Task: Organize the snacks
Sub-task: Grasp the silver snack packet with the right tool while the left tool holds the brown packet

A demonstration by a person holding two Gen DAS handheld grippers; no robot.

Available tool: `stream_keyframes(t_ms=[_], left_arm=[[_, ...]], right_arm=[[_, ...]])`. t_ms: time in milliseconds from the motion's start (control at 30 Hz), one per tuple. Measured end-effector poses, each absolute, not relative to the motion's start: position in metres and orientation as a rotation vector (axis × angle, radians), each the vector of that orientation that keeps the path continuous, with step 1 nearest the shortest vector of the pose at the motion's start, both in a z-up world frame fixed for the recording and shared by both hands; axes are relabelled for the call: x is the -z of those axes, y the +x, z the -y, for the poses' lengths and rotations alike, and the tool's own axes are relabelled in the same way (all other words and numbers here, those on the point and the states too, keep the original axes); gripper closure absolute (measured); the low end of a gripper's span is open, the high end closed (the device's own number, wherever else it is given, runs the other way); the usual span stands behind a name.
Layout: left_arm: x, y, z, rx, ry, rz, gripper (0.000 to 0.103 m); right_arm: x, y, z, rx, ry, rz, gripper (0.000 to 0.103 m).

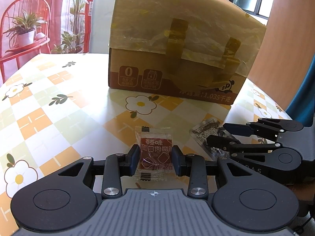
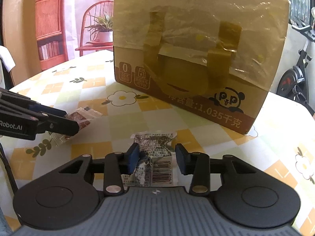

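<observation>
A small red snack packet (image 1: 155, 153) with clear ends sits between the blue pads (image 1: 133, 157) of my left gripper (image 1: 155, 157), which is shut on its sides just above the flowered tablecloth (image 1: 59, 108). Seen from the right wrist, the same packet (image 2: 83, 118) is held at the left gripper's (image 2: 71, 121) tips. My right gripper (image 2: 157, 155) is shut on a crumpled silver packet (image 2: 155, 167) with printed text and a barcode. In the left wrist view that gripper (image 1: 216, 135) lies to the right, over the silver packet (image 1: 204, 131).
A large taped cardboard box (image 1: 177, 59) with a panda print (image 2: 228, 100) stands on the table behind both packets. A red chair holding a potted plant (image 1: 25, 31) is beyond the left table edge. An exercise bike (image 2: 295, 78) stands off to the right.
</observation>
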State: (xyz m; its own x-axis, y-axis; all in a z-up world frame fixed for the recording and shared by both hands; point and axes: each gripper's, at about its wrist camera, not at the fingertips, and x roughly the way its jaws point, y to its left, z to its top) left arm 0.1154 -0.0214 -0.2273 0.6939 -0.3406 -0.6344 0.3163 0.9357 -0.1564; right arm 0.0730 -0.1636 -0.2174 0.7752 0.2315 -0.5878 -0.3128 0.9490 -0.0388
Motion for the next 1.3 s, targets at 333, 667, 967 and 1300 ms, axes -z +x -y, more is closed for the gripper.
stream_keyframes(t_ms=[333,667,967,1300], left_arm=[[0.226,0.115,0.020,0.364,-0.046,-0.708,0.066],[0.227,0.116,0.019,0.360,-0.052,-0.713,0.066],[0.228,0.116,0.019,0.358,-0.048,-0.716,0.066],[0.229,0.116,0.020,0.357,-0.044,-0.719,0.066]], right_arm=[[0.216,0.074,0.172,-0.294,-0.072,-0.629,0.042],[0.216,0.091,0.160,-0.383,-0.132,-0.704,0.039],[0.218,0.083,0.157,-0.392,-0.127,-0.665,0.055],[0.218,0.074,0.158,-0.366,-0.126,-0.617,0.060]])
